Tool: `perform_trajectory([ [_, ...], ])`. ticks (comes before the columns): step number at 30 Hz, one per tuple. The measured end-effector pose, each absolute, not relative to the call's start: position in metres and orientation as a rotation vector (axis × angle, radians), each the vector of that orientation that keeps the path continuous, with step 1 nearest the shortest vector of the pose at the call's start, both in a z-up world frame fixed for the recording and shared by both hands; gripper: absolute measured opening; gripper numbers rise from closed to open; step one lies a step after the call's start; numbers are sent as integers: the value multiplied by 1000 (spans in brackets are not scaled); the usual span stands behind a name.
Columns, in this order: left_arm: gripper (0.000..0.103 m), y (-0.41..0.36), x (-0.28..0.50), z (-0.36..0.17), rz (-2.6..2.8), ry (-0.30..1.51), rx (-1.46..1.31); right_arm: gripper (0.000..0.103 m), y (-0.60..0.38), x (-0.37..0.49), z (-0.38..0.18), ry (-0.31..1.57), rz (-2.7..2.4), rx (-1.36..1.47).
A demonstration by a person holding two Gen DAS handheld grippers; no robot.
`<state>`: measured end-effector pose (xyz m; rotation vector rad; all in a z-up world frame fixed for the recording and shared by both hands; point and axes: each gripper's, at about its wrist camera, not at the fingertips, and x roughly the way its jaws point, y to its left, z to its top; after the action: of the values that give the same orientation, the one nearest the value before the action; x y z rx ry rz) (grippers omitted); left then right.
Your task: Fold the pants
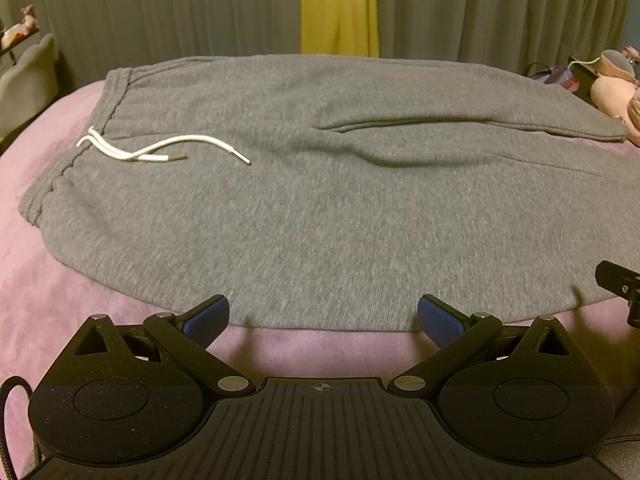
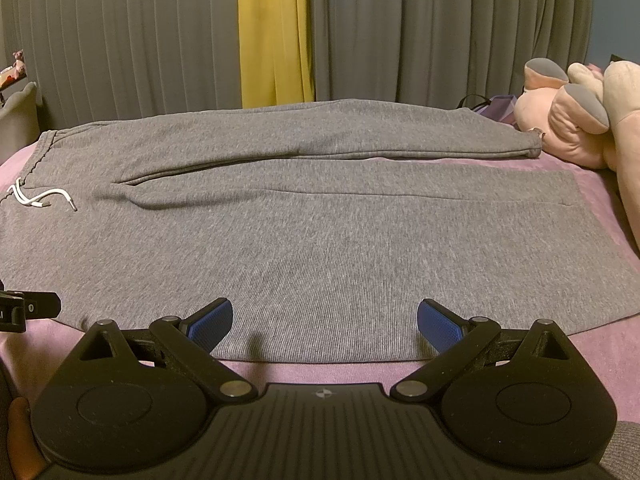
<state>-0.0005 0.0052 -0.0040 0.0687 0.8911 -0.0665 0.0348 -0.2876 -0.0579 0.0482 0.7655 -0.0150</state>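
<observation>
Grey sweatpants [image 1: 320,208] lie flat on a pink bed cover, waistband to the left, both legs running right. The white drawstring [image 1: 160,150] rests near the waistband. My left gripper [image 1: 323,318] is open and empty, its blue pads at the near edge of the pants by the hip. The same pants [image 2: 320,240] fill the right wrist view, with the drawstring [image 2: 40,198] at far left. My right gripper [image 2: 325,322] is open and empty at the near edge of the near leg. Each gripper shows at the edge of the other's view.
The pink bed cover [image 1: 52,296] extends around the pants. Pink plush toys [image 2: 580,120] sit at the right by the leg cuffs. Grey curtains with a yellow strip [image 2: 274,36] hang behind the bed. A pale chair [image 1: 28,80] stands at far left.
</observation>
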Motion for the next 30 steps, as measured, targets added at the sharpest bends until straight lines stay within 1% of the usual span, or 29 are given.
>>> perform_trajectory([
  [30,103,8,1,-2,-64,901,41,99,-289,36,-53,762,-18,49],
])
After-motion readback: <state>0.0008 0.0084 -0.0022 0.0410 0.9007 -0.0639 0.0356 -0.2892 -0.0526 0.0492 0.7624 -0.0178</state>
